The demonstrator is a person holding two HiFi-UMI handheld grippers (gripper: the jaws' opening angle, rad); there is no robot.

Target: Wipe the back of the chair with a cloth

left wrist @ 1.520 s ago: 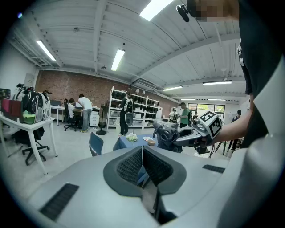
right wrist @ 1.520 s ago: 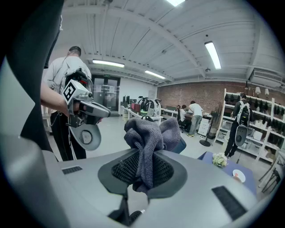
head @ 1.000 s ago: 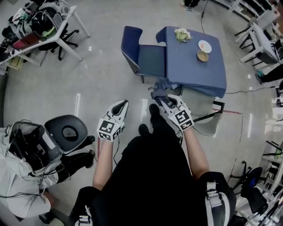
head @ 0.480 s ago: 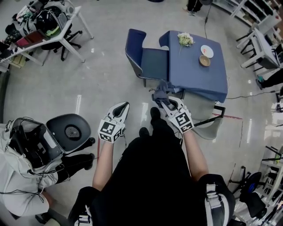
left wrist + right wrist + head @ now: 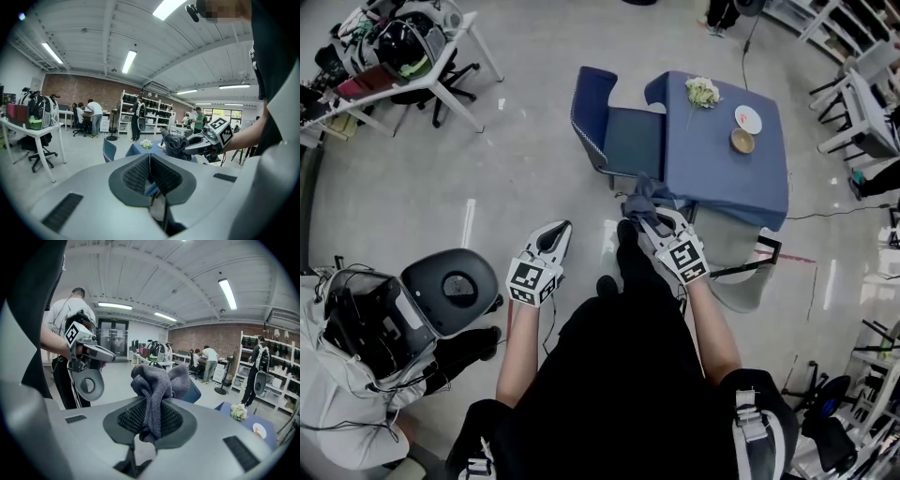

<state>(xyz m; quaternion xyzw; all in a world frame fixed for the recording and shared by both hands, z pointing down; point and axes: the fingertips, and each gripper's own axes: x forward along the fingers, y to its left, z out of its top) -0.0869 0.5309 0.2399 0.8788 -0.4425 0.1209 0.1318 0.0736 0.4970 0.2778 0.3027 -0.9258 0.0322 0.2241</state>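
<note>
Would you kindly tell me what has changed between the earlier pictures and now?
Very little. The blue chair and the blue table sit slightly lower in the head view, nearer the cloth, so the person seems to have edged toward them. Nothing was taken or released: the right hand-held gripper stays shut on the cloth, the left hand-held gripper shut and empty.

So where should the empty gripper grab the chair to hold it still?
Probably the top rim of the chair's back, coming down from above on the open-floor side. The back stands up free and thin there, while the seat is pushed against the table. The left gripper is shut and would need to open first. The right gripper is busy holding the cloth.
</note>
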